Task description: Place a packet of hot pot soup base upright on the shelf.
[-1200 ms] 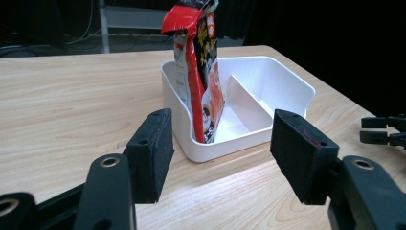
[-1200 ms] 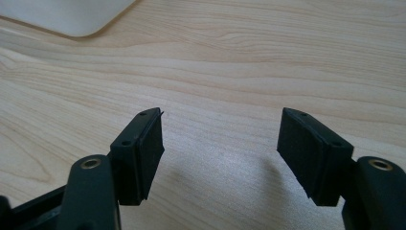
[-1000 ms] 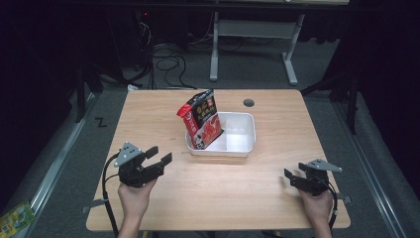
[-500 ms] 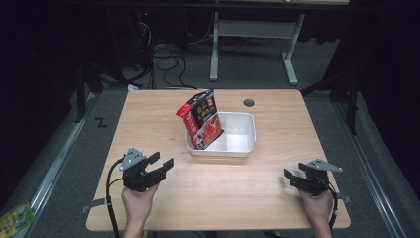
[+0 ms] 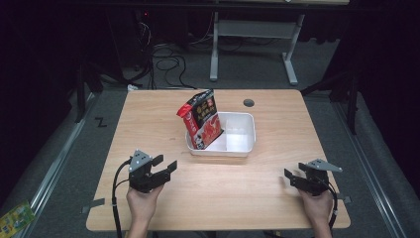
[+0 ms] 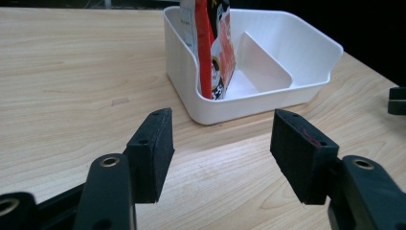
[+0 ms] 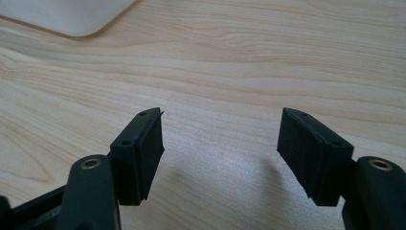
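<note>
Both grippers, left gripper point(image 5: 166, 166) and right gripper point(image 5: 290, 177), are idling wide apart and empty, since the red packet point(image 5: 202, 120) is already leaning inside the white bin point(image 5: 244, 147).

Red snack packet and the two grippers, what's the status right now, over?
Left gripper open, empty. Right gripper open, empty. Red packet standing tilted in white bin, left compartment. Nothing between.
</note>
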A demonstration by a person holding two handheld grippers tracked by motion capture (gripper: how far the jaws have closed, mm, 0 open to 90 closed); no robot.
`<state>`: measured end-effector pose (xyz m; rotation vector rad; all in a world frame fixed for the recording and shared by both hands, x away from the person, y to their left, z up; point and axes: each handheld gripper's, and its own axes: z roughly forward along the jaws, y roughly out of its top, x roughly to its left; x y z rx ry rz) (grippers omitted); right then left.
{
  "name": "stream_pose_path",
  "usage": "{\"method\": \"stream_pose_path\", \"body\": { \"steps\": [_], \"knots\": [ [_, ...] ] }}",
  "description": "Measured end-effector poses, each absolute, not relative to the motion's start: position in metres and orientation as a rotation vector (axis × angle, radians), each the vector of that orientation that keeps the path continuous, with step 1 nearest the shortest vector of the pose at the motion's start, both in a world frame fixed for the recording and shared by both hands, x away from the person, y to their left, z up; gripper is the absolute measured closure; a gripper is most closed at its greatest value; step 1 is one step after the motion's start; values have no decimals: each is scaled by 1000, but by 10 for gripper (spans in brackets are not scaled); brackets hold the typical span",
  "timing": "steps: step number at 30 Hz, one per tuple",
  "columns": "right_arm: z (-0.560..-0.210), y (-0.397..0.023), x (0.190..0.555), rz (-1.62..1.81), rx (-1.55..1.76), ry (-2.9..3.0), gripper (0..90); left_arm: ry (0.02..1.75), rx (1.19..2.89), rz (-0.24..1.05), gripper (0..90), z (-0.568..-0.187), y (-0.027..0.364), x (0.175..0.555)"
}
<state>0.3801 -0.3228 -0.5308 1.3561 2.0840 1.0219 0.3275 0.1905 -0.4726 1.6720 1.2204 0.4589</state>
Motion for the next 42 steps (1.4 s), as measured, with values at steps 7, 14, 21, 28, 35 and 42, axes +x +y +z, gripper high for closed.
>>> {"method": "stream_pose_path", "body": {
  "steps": [7, 14, 21, 28, 35, 42],
  "knots": [
    [-531, -323, 380, 1022, 1357, 2085, 333, 1234, 1687, 451, 413, -483, 186, 331],
    [-531, -323, 380, 1022, 1356, 2086, 333, 1254, 1700, 444, 413, -496, 182, 334],
    [-531, -323, 380, 1023, 1356, 2084, 332, 1267, 1713, 457, 412, -512, 179, 338],
    [-531, -323, 380, 1021, 1357, 2086, 333, 1301, 1726, 487, 412, -529, 177, 343],
    [-531, -323, 380, 1018, 1350, 2089, 332, 1316, 1751, 531, 414, -543, 172, 347],
    [-531, -322, 380, 1020, 1359, 2086, 333, 1325, 1758, 549, 414, -548, 170, 350]
  ]
}}
